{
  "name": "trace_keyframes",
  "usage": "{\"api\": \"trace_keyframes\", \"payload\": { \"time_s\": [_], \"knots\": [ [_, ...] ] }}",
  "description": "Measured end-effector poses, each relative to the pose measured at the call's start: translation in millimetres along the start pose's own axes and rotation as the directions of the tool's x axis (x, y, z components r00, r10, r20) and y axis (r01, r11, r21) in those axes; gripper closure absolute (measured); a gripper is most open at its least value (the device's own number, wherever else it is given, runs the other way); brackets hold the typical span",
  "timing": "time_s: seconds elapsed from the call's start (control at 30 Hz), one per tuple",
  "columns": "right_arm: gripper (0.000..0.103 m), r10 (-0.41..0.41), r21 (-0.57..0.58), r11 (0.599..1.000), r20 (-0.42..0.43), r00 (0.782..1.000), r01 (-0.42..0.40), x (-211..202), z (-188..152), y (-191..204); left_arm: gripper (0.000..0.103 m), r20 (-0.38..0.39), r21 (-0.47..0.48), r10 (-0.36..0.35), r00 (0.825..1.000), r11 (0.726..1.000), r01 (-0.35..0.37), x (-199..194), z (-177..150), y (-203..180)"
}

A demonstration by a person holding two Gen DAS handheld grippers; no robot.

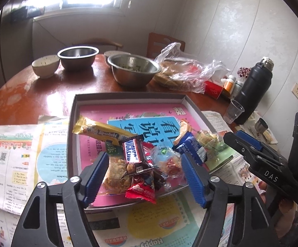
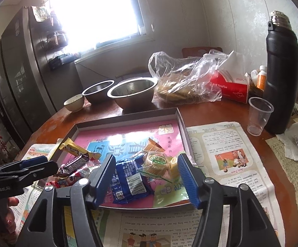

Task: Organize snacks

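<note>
Both hand-held grippers, left (image 1: 144, 173) and right (image 2: 146, 177), hang released above snacks (image 1: 137, 158) piled in a shallow box (image 1: 128, 97).

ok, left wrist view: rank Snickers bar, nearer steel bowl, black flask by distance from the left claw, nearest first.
1. Snickers bar: between the open left claw pads, untouched, in the box lid.
2. Nearer steel bowl: beyond the lid's far wall, centre of the table.
3. Black flask: far right, by the wall.
</note>
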State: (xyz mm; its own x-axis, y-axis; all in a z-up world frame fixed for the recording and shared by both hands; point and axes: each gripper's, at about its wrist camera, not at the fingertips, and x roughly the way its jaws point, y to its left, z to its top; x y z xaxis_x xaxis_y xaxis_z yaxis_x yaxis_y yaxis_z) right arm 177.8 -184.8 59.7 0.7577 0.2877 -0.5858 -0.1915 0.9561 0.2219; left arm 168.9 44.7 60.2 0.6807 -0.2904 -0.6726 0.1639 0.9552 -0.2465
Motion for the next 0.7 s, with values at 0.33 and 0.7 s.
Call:
{"api": "trace_keyframes", "payload": {
  "time_s": [0.33,0.7],
  "knots": [
    [0.031,-0.012,-0.014,1.0,0.053,0.998,0.013,-30,2,5,0.021,0.078,0.002,0.015,0.997,1.0,-0.016,-35,-2,-12],
    [0.015,-0.029,-0.036,0.999,0.117,0.993,0.034,-63,-6,7,0.018,0.121,0.012,0.083,0.989,0.996,-0.085,-63,-16,-25]
  ]
}}
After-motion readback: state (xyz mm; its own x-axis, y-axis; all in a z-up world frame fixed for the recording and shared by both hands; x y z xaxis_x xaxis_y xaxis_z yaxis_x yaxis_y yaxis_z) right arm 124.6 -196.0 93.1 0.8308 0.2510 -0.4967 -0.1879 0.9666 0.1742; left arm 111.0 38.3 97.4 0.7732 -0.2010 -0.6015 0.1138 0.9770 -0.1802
